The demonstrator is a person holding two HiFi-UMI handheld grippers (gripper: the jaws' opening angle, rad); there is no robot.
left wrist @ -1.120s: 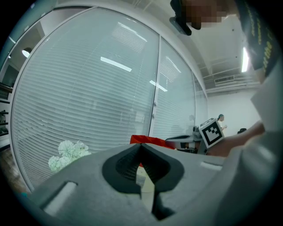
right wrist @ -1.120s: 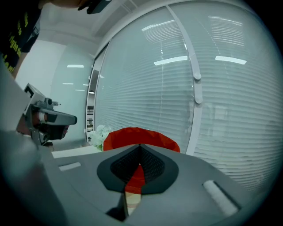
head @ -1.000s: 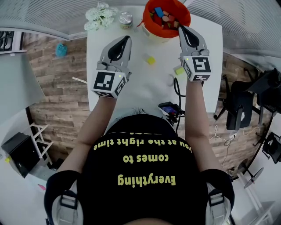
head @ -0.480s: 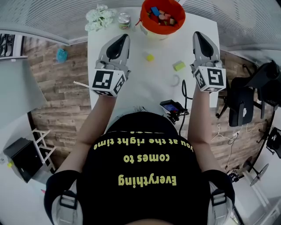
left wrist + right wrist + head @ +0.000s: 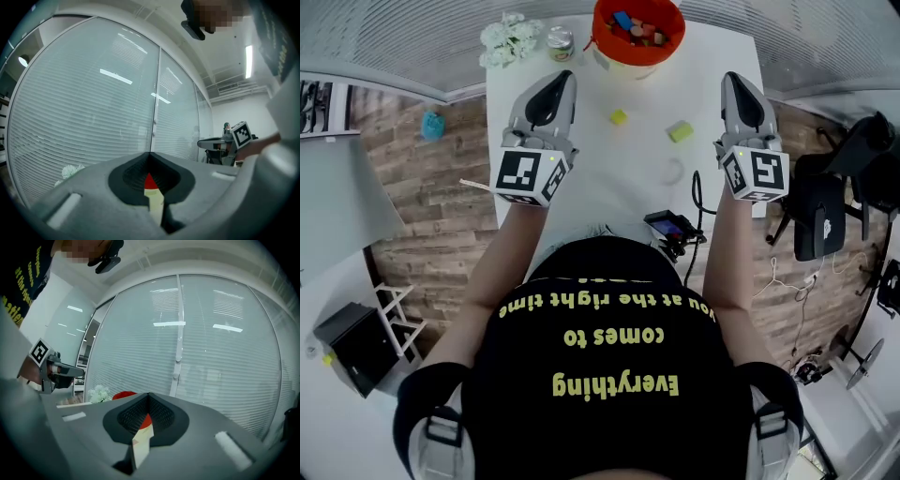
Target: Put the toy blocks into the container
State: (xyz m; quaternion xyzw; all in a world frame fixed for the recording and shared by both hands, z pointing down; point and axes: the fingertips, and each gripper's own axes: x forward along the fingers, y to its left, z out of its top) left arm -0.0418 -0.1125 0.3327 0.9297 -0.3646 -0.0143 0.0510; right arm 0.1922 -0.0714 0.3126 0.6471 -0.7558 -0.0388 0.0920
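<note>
left gripper [image 5: 560, 79] and right gripper [image 5: 738, 79] hover closed, empty; a small yellow toy block [image 5: 619, 117] lies near the round orange bucket [image 5: 637, 56].

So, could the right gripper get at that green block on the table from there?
Probably yes. The green block lies on bare table just beside the right gripper, with nothing between them. Its jaws are shut, though, so they would have to open first.
</note>
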